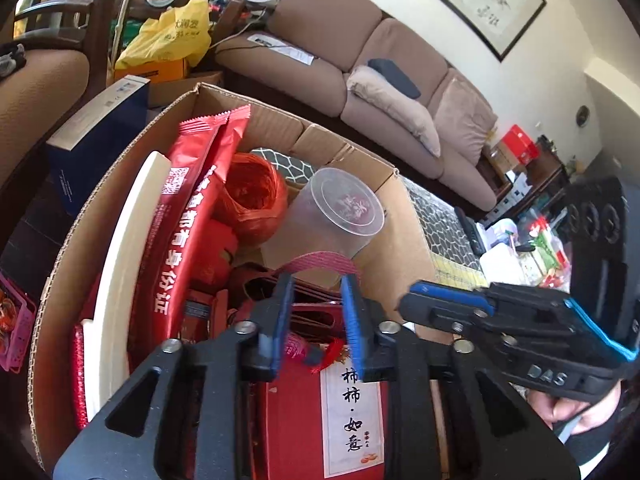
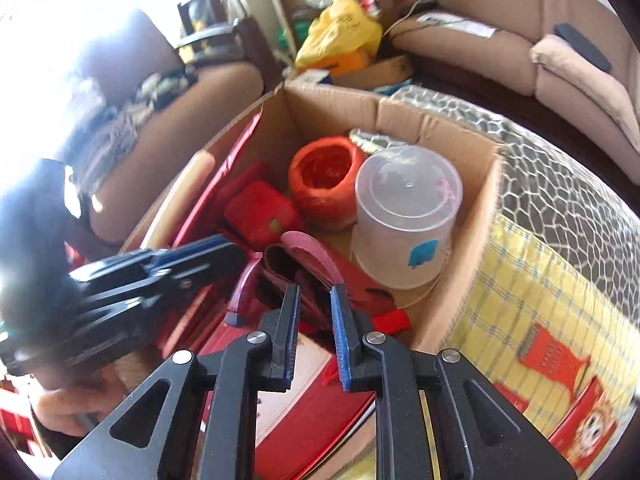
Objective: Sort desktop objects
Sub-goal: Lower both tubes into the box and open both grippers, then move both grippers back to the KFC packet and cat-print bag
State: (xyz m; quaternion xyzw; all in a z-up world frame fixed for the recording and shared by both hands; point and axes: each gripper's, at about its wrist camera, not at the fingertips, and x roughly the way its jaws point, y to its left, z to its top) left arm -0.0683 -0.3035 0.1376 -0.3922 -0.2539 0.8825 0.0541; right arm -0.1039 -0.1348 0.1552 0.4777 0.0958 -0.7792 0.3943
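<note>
An open cardboard box (image 1: 120, 184) (image 2: 460, 240) holds red goods. In it are a long red packet (image 1: 188, 220), an orange-red twine ball (image 1: 252, 196) (image 2: 324, 176) and an upturned clear plastic tub (image 1: 340, 208) (image 2: 404, 216). A red gift box with a white label (image 1: 352, 420) lies nearest me. My left gripper (image 1: 317, 284) is over the box, open, its tips just under the pink ribbon handle (image 1: 320, 260) (image 2: 308, 248) of a dark red bag, not pinching it. My right gripper (image 2: 315, 290) (image 1: 406, 304) hovers beside it, jaws drawn close together with nothing between them.
A white curved board (image 1: 128, 240) leans along the box's left wall. A navy carton (image 1: 96, 136) stands outside it. On the right a yellow printed cloth (image 2: 540, 340) and a patterned cover (image 2: 560, 184) lie by the box. A brown sofa (image 1: 360, 60) and a yellow bag (image 1: 172, 36) are behind.
</note>
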